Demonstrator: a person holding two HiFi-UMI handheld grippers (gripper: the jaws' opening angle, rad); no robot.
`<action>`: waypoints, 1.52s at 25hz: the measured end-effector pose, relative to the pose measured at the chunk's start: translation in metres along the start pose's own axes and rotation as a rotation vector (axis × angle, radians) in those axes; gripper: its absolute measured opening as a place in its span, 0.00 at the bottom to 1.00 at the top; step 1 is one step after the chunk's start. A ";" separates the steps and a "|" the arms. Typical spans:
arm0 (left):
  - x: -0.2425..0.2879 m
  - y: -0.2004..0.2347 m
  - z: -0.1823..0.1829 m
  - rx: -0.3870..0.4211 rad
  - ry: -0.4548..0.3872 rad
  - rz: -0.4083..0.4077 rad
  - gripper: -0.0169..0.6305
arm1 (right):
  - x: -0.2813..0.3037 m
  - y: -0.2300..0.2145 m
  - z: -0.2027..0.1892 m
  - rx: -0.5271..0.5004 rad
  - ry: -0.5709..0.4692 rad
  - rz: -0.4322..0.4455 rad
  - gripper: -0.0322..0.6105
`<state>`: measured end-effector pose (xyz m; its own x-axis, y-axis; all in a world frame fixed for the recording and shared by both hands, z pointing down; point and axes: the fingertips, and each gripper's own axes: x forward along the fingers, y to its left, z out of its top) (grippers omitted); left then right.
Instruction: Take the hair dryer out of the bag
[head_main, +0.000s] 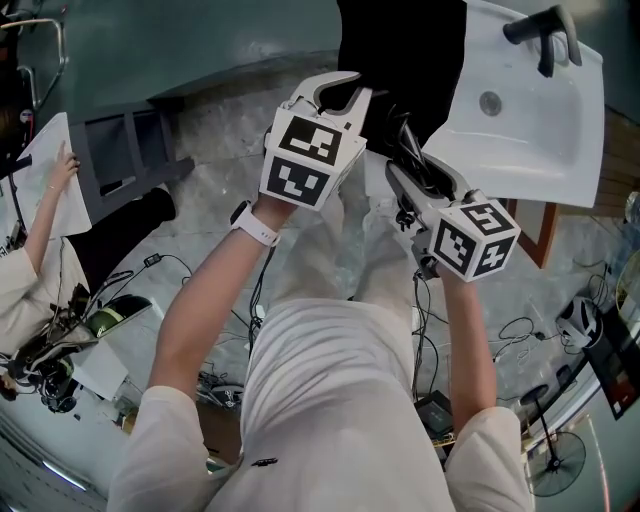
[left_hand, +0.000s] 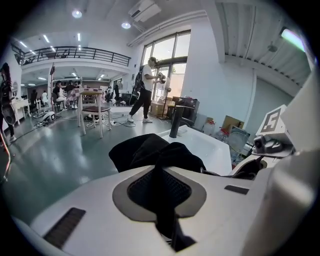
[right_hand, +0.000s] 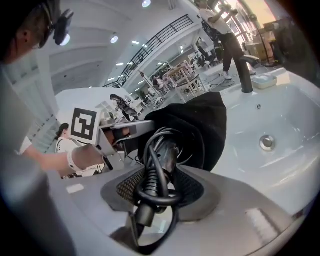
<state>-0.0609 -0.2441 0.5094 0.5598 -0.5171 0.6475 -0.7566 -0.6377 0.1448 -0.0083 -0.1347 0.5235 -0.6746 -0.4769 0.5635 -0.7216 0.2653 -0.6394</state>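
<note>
A black cloth bag (head_main: 400, 50) hangs over the edge of a white sink (head_main: 540, 130). My left gripper (head_main: 338, 92) is shut on a fold of the bag (left_hand: 150, 152), and the cloth runs down between its pads (left_hand: 172, 187). My right gripper (head_main: 415, 165) stands just right of it, shut on the black hair dryer (right_hand: 162, 155). The dryer's handle, with its cord (right_hand: 150, 192) looped round it, sits between the pads, and its far end is still inside the bag's mouth (right_hand: 205, 125). The left gripper (right_hand: 125, 130) holds the bag's rim beside it.
A black faucet (head_main: 545, 30) stands on the sink's far side. On the floor below are cables (head_main: 440, 350) and a fan (head_main: 555, 460). A person with a paper sheet (head_main: 40, 190) sits at the left. A chair (left_hand: 92, 110) stands further off.
</note>
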 end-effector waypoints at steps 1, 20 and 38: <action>0.000 -0.002 0.000 -0.003 0.001 -0.005 0.06 | -0.005 0.000 -0.002 0.012 -0.004 0.015 0.35; -0.006 -0.004 0.000 0.037 0.047 -0.060 0.06 | -0.082 0.018 -0.034 -0.127 0.067 0.347 0.34; -0.004 -0.027 -0.017 -0.053 0.088 -0.217 0.06 | -0.143 0.053 -0.032 -0.187 0.011 0.546 0.34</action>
<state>-0.0484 -0.2158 0.5156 0.6811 -0.3179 0.6596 -0.6399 -0.6963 0.3251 0.0454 -0.0256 0.4258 -0.9577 -0.2211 0.1840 -0.2834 0.6148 -0.7360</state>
